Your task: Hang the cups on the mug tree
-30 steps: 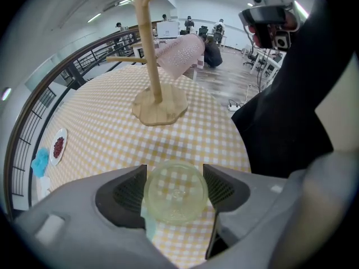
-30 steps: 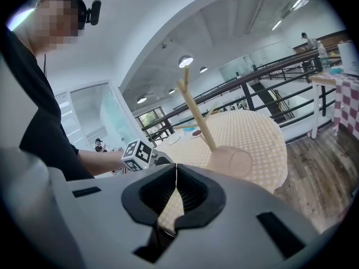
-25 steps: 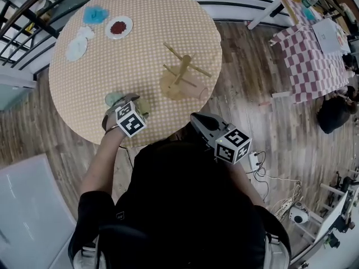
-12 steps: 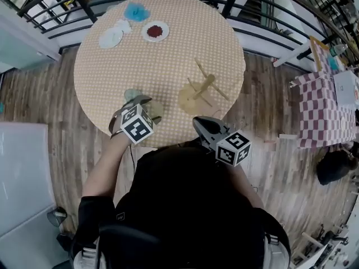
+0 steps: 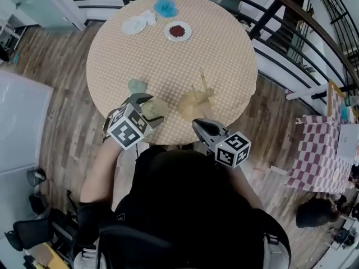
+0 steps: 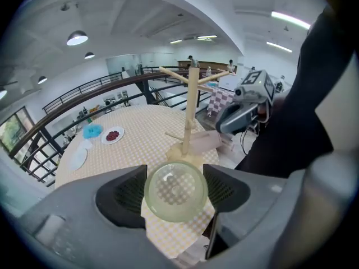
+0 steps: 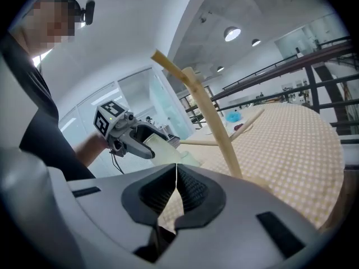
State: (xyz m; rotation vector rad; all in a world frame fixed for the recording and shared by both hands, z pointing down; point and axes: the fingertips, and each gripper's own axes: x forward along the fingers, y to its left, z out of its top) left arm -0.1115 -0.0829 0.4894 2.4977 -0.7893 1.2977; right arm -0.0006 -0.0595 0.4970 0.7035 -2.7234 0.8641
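Cup (image 5: 136, 86) no. 2 waits on the table (image 5: 224, 49), leftmost. Your L gripper (image 5: 147, 106) clamps a clear cup (image 6: 175, 190) over the near edge: carry step. Next, aim its handle at a peg of the mug tree (image 5: 197, 98), just right. R gripper (image 5: 201, 126), jaws shut & empty, hangs near that tree. Room's tight there, open on the far side.

Left gripper (image 6: 175, 194), jaws wide on a cup (image 6: 175, 181); right gripper (image 7: 176, 186), jaws together, empty.
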